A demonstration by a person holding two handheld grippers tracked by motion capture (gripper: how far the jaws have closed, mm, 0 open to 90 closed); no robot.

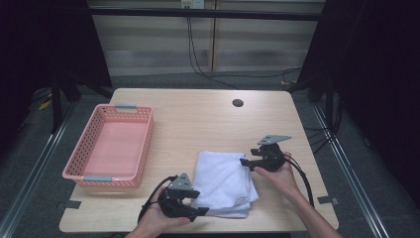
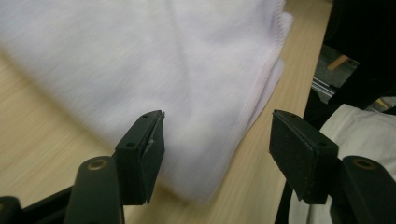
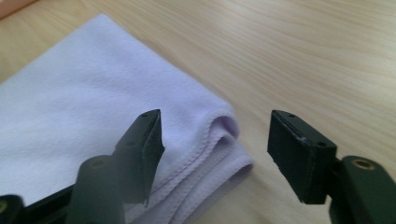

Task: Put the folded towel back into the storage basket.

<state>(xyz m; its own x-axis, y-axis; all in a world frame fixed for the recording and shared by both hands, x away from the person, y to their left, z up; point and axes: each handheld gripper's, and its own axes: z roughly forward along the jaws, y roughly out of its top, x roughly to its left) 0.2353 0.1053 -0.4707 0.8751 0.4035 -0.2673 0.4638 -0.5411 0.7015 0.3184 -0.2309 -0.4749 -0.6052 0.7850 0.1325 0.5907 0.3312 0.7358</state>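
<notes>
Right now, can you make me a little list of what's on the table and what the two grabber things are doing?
table: light wooden table
towel: folded white cloth towel, near the front edge
basket: empty pink plastic basket, left of the towel
left hand-held gripper: open, at the towel's near corner
right hand-held gripper: open, at the towel's right corner

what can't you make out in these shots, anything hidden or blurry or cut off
- High view: the near left corner of the towel is hidden behind the left tool.
- Left gripper view: the towel's weave is blurred, and its far part is cut off by the top edge.
- Right gripper view: the number of towel layers is unclear; the fold runs under the left jaw.
- High view: the basket's mesh is too small to read.
</notes>
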